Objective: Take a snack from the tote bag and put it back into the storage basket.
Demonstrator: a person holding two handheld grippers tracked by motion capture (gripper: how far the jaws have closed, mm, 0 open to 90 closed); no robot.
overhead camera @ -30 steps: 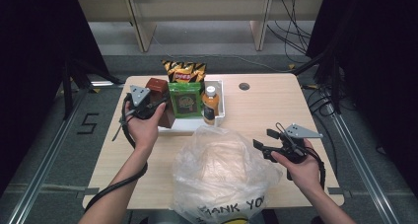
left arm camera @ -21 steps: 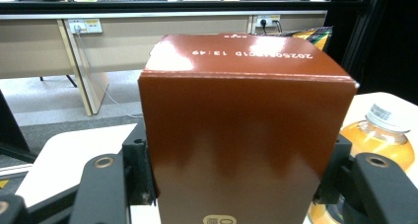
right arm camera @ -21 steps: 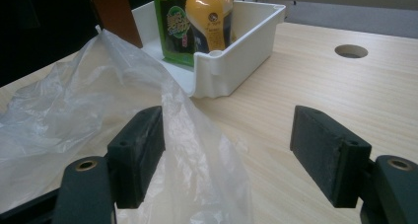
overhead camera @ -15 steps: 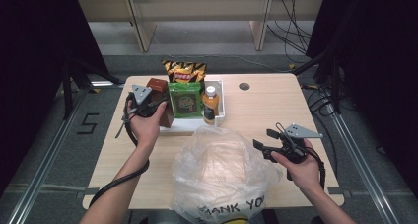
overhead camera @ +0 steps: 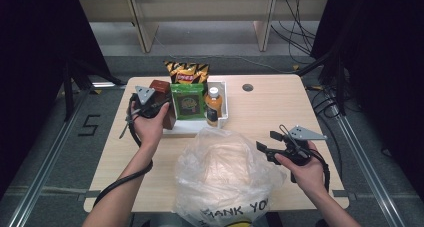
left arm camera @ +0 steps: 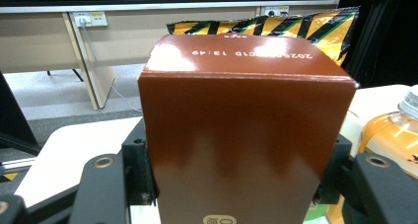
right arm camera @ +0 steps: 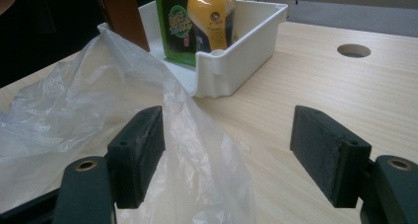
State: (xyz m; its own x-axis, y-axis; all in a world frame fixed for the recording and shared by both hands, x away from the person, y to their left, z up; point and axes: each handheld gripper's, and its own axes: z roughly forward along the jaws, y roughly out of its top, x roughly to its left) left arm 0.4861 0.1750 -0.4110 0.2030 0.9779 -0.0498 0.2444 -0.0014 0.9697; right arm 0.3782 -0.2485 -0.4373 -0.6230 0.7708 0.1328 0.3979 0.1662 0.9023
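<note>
Leftmost, the left claw (overhead camera: 162, 107) grips a brown box (left arm camera: 241, 135) between its jaws, at the left end of the white tray (overhead camera: 222, 99) on the worktop (overhead camera: 280, 107). Beside it stand a green packet (overhead camera: 187, 101) and an orange bottle (overhead camera: 213, 106). Nearer lies a clear plastic bag (overhead camera: 225, 177). Rightmost, the right claw (right arm camera: 226, 155) gapes wide at the bag's edge.

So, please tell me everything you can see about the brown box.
The brown box is glossy cardboard, upright, with a printed date code on its closed top flap. The left claw is shut on its sides. It stands at the left end of the white tray, with the chips bag behind it and the green pack beside it.
</note>
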